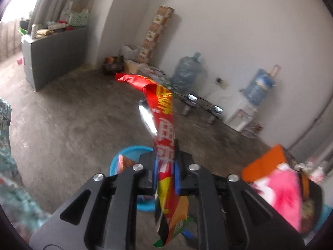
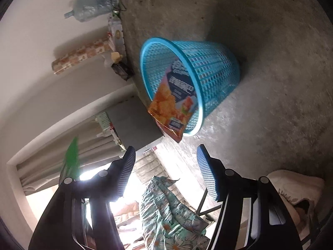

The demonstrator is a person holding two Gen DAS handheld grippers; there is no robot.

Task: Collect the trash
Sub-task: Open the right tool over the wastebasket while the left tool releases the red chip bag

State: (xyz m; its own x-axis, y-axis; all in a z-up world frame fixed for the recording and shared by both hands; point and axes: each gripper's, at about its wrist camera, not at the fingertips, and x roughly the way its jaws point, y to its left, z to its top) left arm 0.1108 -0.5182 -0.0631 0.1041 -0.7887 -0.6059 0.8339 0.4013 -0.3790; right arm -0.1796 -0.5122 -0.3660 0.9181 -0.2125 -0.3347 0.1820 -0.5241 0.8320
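Note:
My left gripper (image 1: 164, 162) is shut on a long red snack wrapper (image 1: 161, 112) that sticks up and forward between the pads, above the floor. Below it, the rim of a blue plastic basket (image 1: 127, 152) shows with an orange wrapper inside. In the right wrist view my right gripper (image 2: 166, 156) is open and empty, a short way from the same blue basket (image 2: 208, 66). An orange and pink snack bag (image 2: 172, 104) sticks out of the basket's mouth.
Bare concrete floor (image 1: 72, 125) surrounds the basket. Pink and orange packaging (image 1: 278, 187) lies at right. Water jugs (image 1: 187, 70), a dispenser (image 1: 241, 112), stacked boxes (image 1: 156, 31) and a grey cabinet (image 1: 54, 56) line the walls. Floral cloth (image 2: 170, 214) and a white shoe (image 2: 295, 187) lie near my right gripper.

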